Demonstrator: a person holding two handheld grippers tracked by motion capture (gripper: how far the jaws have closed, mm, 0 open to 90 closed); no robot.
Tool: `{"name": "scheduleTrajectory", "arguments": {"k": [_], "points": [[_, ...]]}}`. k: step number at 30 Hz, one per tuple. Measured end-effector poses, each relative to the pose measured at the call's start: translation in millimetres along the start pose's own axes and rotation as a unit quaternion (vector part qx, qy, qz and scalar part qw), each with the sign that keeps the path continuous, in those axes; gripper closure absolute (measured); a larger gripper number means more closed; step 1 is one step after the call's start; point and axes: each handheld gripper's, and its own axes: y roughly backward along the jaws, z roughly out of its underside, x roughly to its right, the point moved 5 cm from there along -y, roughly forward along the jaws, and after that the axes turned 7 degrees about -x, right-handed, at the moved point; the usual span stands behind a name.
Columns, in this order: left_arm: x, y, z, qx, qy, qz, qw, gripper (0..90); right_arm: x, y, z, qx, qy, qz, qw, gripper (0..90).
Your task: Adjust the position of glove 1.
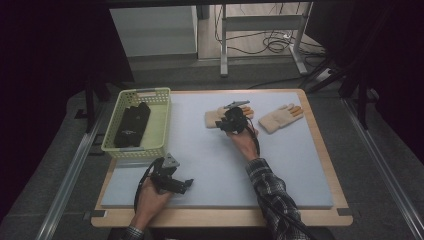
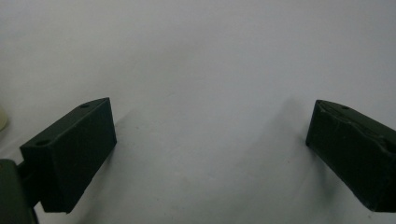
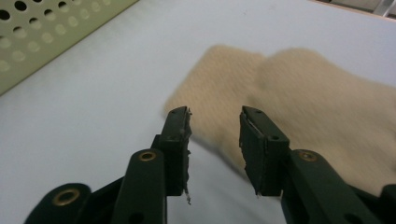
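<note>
Two beige knit gloves with orange fingertips lie on the pale blue mat [image 1: 210,165]. One glove [image 1: 214,116] lies near the middle at the back, the other [image 1: 280,118] to its right. My right gripper [image 1: 231,121] hovers over the nearer glove. In the right gripper view its jaws stand apart just above the cuff end of that glove [image 3: 289,88], with nothing pressed between them [image 3: 215,116]. At the front left my left gripper [image 1: 181,184] rests low over bare mat, jaws wide apart [image 2: 210,135].
A pale green perforated basket [image 1: 161,125] stands at the back left of the mat and holds dark folded items [image 1: 132,125]. Its wall [image 3: 46,37] shows at the upper left of the right gripper view. A wooden table edge [image 1: 225,217] frames the mat.
</note>
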Motion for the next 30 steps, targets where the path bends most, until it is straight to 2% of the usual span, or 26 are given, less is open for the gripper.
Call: {"name": "scheduleTrajectory", "arguments": {"k": [1, 4, 8, 10, 13, 15, 16, 19, 22, 25, 30], "points": [[0.1, 0.0, 0.1, 0.0, 0.001, 0.0, 1.0, 2.0, -1.5, -3.7, -3.3, -0.002, 0.0, -0.002, 1.0, 59.0], [0.1, 0.1, 0.1, -0.001, 0.001, 0.0, 1.0, 1.9, -6.0, -15.0, -11.2, -0.006, 0.01, 0.009, 0.9999, 53.4], [-0.5, 0.3, 0.2, -0.002, -0.003, 0.0, 1.0, 1.9, -14.7, -32.2, -16.9, -0.013, 0.011, 0.007, 0.9998, 46.3], [-0.5, 0.3, 0.2, -0.002, -0.003, 0.0, 1.0, 1.9, -17.0, -40.8, -17.7, -0.015, 0.018, 0.019, 0.9996, 46.3], [-0.5, 0.3, 0.2, -0.002, -0.003, 0.0, 1.0, 1.9, -18.6, -46.5, -18.6, -0.021, 0.048, 0.062, 0.9967, 57.6], [-0.4, 0.3, 0.2, -0.002, -0.003, 0.0, 1.0, 1.9, -20.8, -46.5, -18.9, -0.027, 0.061, 0.081, 0.9945, 73.4], [-0.4, 0.3, 0.2, -0.002, -0.003, 0.0, 1.0, 1.9, -21.5, -45.6, -19.1, -0.03, 0.065, 0.086, 0.9938, 77.9], [-0.4, 0.3, 0.2, -0.002, -0.003, 0.0, 1.0, 1.9, -21.3, -40.2, -19.4, -0.043, 0.071, 0.074, 0.9938, 81.1], [-0.5, 0.3, 0.2, -0.002, -0.003, 0.0, 1.0, 1.9, -20.0, -26.9, -17.9, -0.047, 0.085, 0.068, 0.993, 81.2], [-0.5, 0.2, 0.1, -0.002, -0.003, 0.0, 1.0, 1.9, -22.1, -5.6, -14.9, -0.042, 0.085, 0.038, 0.9948, 81.1], [-0.7, 0.2, 0.2, -0.003, -0.004, 0.0, 1.0, 1.9, -35.5, 34.5, 0.0, -0.038, 0.104, -0.005, 0.9939, 80.5]]}}
